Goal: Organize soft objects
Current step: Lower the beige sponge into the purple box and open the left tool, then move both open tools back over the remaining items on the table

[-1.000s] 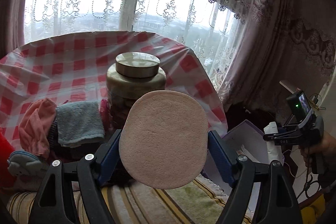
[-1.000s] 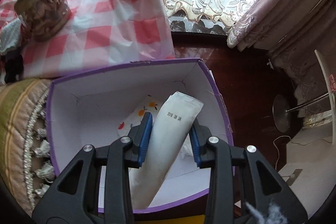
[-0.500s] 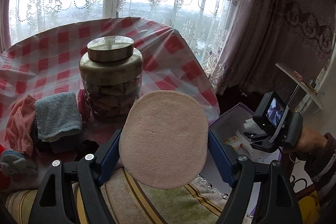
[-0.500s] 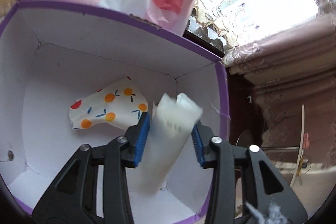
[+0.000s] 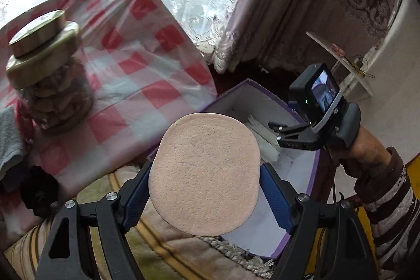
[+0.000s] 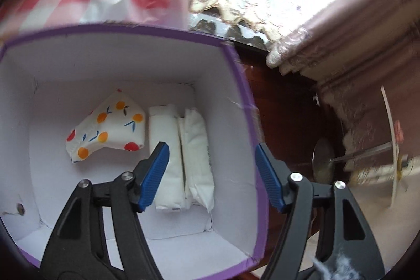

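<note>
My left gripper (image 5: 204,175) is shut on a round pink sponge pad (image 5: 204,172) and holds it upright, beside the purple-rimmed white box (image 5: 312,169). My right gripper (image 6: 210,164) is open and empty above that box (image 6: 233,70). On the box floor lie a white soft pack (image 6: 181,154) and a fruit-print cloth (image 6: 105,127) beside it. The right gripper also shows in the left wrist view (image 5: 278,133), over the box and the white pack (image 5: 262,133).
A glass jar with a gold lid (image 5: 50,75) stands on the red-checked tablecloth (image 5: 147,64). A grey towel (image 5: 10,141) lies at the left edge. A striped cushion (image 5: 162,248) is below. Curtains (image 5: 302,4) and a dark wood floor (image 6: 288,117) lie beyond the box.
My right gripper opened and let the white pack drop onto the box floor. My left gripper swung right with the pad, toward the box.
</note>
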